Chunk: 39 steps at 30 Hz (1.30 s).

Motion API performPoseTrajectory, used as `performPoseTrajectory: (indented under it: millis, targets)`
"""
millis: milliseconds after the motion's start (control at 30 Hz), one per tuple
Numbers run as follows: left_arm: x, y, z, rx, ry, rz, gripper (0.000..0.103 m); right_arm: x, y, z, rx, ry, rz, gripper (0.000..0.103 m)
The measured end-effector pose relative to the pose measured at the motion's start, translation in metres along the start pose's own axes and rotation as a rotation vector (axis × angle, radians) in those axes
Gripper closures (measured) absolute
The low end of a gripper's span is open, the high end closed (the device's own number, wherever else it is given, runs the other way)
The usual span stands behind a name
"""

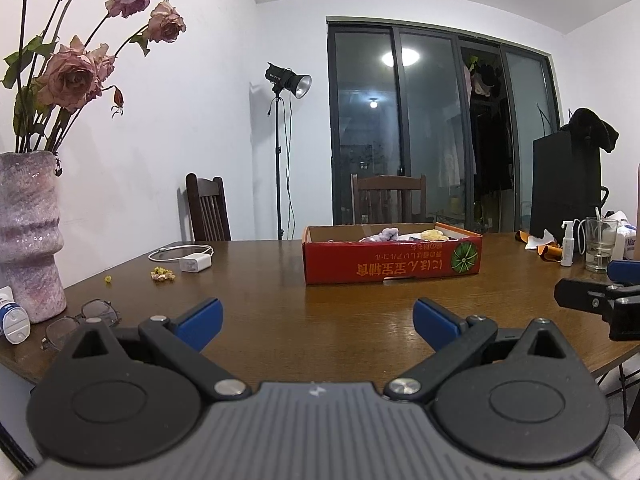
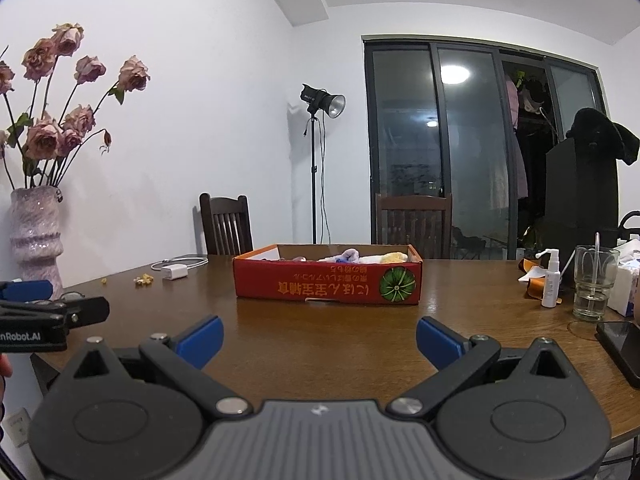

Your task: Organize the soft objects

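A low red cardboard box point(image 1: 390, 261) point(image 2: 326, 282) stands on the brown wooden table point(image 1: 280, 312) point(image 2: 312, 332). Soft items lie inside it: a pale purple one point(image 1: 385, 234) point(image 2: 348, 255) and a yellow one point(image 1: 433, 234) point(image 2: 394, 257) show over the rim. My left gripper point(image 1: 318, 322) hovers open over the near table edge, well short of the box, nothing between its blue pads. My right gripper point(image 2: 319, 338) is likewise open and empty, facing the box. Each gripper shows at the other view's edge.
A pink vase of dried roses point(image 1: 30, 236) point(image 2: 36, 236), glasses point(image 1: 82, 320), a white charger with cable point(image 1: 194, 262) point(image 2: 175, 271) and crumbs lie left. A spray bottle point(image 2: 551, 282), glass point(image 2: 594, 282), tissues and a phone point(image 2: 622, 346) sit right. Two chairs stand behind the table.
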State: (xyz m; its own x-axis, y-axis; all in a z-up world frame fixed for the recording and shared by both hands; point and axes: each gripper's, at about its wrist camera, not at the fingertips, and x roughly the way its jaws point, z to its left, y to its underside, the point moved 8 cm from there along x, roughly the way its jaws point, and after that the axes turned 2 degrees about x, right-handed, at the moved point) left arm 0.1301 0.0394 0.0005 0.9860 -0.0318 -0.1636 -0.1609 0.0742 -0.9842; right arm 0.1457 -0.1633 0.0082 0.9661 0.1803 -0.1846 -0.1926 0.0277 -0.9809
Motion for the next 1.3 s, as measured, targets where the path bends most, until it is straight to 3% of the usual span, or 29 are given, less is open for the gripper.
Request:
performPoseTrajectory:
  millis: [1300]
  targets:
    - [0.0032,0.0041,0.0000,0.007,-0.002,0.014,0.000,0.0015,0.0031,0.0035,-0.009,-0.013,0.011,0.000]
